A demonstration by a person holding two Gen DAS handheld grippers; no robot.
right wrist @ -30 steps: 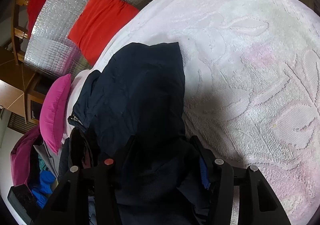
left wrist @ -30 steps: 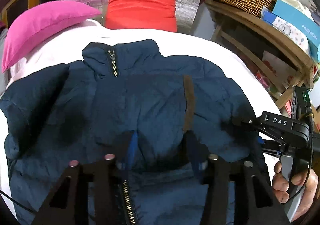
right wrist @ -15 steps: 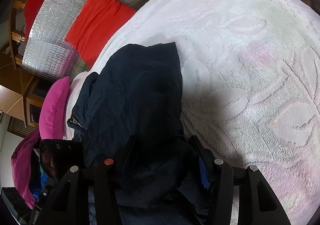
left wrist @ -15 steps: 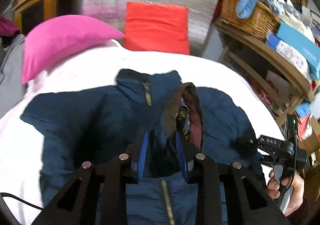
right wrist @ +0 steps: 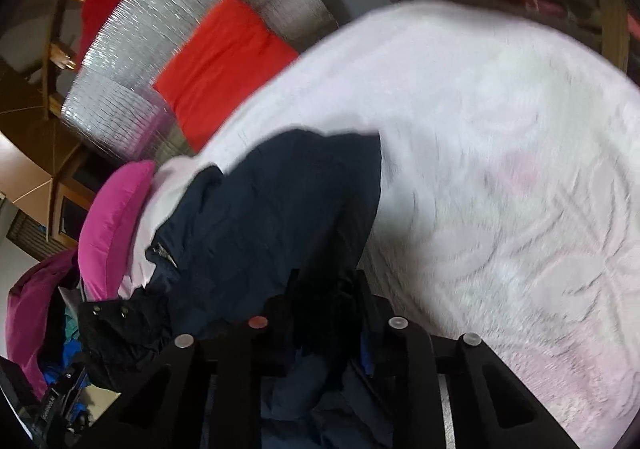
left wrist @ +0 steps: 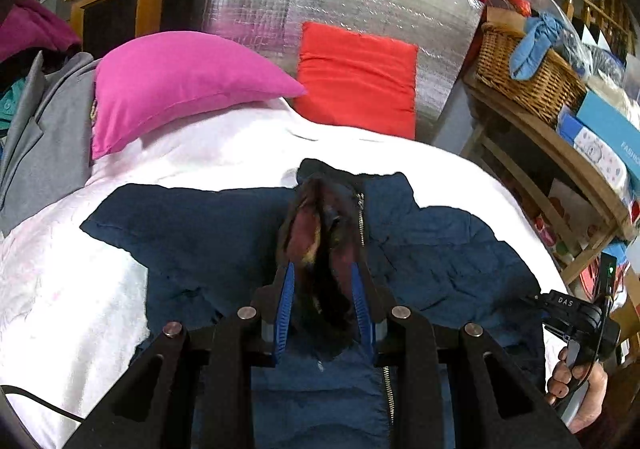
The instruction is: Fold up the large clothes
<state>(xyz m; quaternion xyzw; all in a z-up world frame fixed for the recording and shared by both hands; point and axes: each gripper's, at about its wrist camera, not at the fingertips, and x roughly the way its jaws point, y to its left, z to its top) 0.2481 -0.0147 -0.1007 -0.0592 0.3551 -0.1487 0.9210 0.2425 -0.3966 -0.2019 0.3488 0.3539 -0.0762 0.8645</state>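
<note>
Navy padded jacket (left wrist: 440, 249), soft and bulky, spread on the bed (left wrist: 80, 289).
Left gripper (left wrist: 324, 301) pinches its zipper-front edge; right gripper (right wrist: 320, 313) has just closed on dark jacket fabric.

The right wrist view is smeared with motion, so the white bedspread (right wrist: 500, 169) shows only a vague raised pattern. The navy jacket (left wrist: 440, 249) runs off the near edge in both views, its hem out of sight. The dark fabric hides the right hand-held gripper's (right wrist: 324, 313) fingertips. The blue box (left wrist: 612, 129) on the far right shelf is cut off, its lettering only partly readable
</note>
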